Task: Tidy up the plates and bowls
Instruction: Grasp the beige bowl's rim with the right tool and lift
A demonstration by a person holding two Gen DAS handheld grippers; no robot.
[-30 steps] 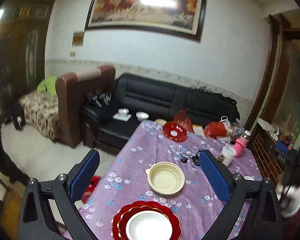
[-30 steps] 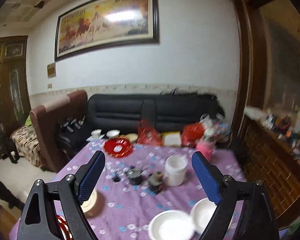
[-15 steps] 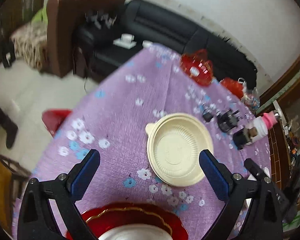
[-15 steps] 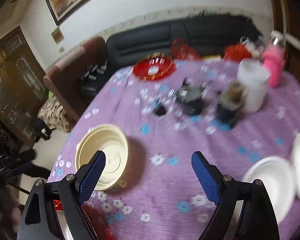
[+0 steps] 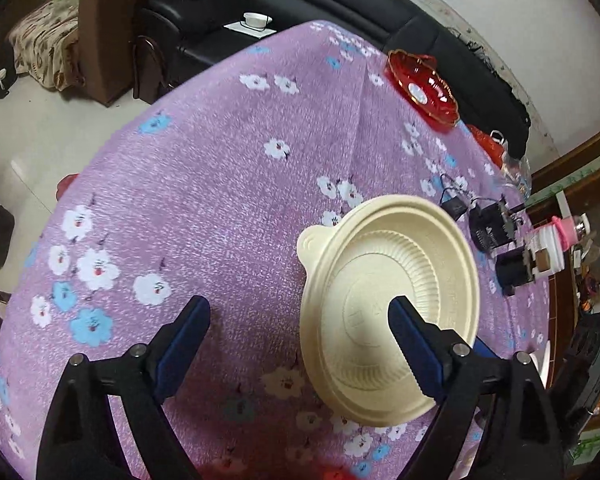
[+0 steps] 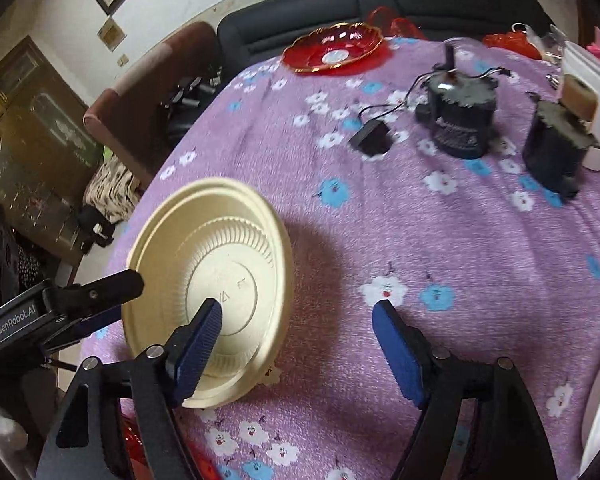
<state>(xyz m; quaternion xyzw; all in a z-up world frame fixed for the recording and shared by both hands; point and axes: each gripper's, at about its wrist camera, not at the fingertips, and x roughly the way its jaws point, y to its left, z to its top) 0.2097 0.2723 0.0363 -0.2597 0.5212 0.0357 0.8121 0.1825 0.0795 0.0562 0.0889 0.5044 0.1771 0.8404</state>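
Cream plastic, ribbed and round, the bowl [image 5: 388, 304] sat upright on the purple flowered table [image 5: 220, 184], and both tools had closed in on it from opposite sides. Furthest left, the left hand-held gripper [image 5: 300, 320] straddled the bowl's left rim: one blue pad hung over bare cloth, the other over the bowl's hollow, jaws wide and just narrowing, touching nothing that could be seen. In the right wrist view its black finger reached across the bowl's far edge. Next came the right hand-held gripper [image 6: 298, 320], likewise wide and narrowing, its left pad over the bowl's floor and its right pad over cloth, so the bowl's right rim lay between the pads. Being round, the bowl offered no long axis; only the rim mattered. Both tools looked about equally near, each already bracketing its own edge. Beyond them, well apart, a red dish [image 6: 334, 50] stood at the table's far end.
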